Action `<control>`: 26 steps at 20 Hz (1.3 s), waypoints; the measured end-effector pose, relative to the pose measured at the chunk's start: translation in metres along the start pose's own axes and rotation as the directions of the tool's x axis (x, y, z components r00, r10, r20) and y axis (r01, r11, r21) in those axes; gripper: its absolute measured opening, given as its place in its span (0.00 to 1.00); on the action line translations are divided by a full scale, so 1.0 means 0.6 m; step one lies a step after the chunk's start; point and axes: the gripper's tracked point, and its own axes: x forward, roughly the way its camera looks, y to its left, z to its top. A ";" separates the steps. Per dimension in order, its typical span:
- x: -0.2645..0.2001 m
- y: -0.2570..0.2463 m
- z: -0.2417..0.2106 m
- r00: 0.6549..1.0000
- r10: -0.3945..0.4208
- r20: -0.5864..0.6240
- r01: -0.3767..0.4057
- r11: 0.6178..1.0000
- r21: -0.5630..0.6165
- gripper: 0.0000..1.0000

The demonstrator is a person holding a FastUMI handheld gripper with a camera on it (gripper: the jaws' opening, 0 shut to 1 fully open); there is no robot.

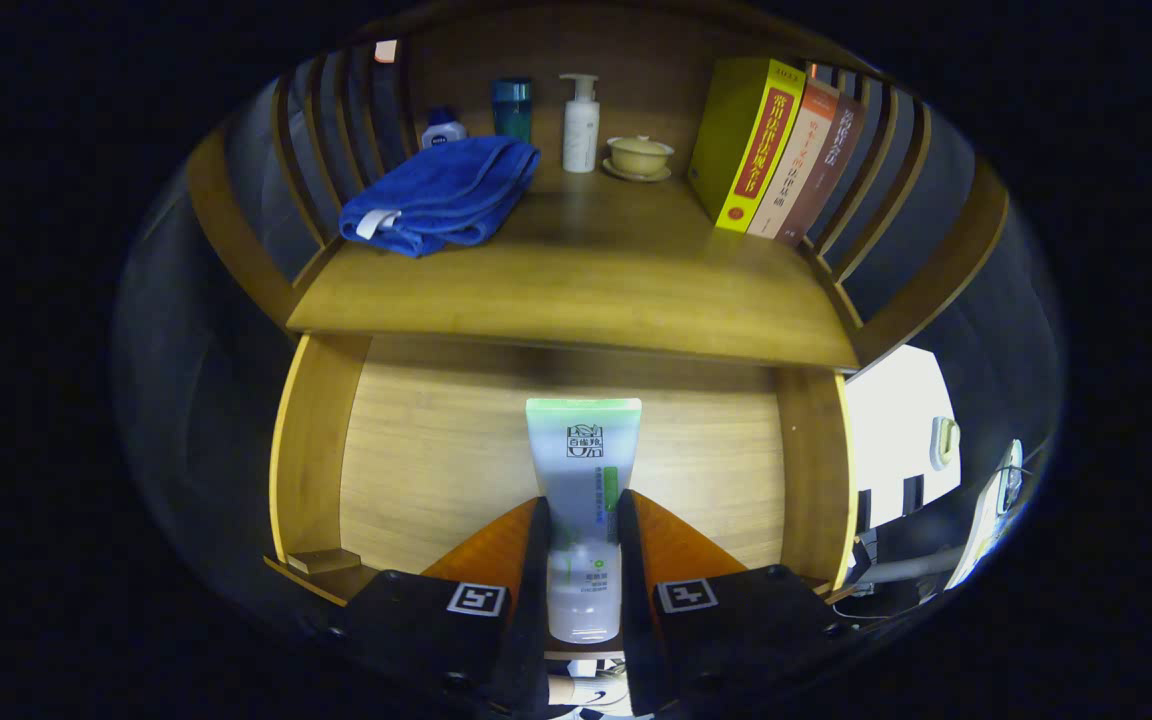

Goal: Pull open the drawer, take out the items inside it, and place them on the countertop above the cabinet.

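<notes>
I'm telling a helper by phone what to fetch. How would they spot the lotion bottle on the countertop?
On the wooden countertop, look along the back wall. The white pump bottle stands between the teal cup and the lidded bowl; it alone has a pump.

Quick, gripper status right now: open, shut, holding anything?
Gripper: shut on the tube, both fingers pressing its sides, held above the open drawer.

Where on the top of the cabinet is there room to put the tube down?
The gripper holds the tube, both fingers pressing it. The countertop is bare in front, between the blue towel and books. The back is crowded: pump bottle, lidded cup.
</notes>
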 end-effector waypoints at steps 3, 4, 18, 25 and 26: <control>-0.014 -0.009 0.042 1.000 -0.008 0.022 0.008 1.000 0.002 0.41; -0.012 -0.011 0.055 1.000 -0.009 0.027 0.009 1.000 0.002 0.41; 0.143 -0.041 0.251 0.995 -0.083 0.053 0.084 0.996 -0.015 0.41; 0.239 -0.055 0.265 0.994 -0.111 0.010 0.112 0.992 -0.065 0.43; 0.243 -0.053 0.267 0.994 -0.107 0.018 0.108 0.993 -0.056 0.48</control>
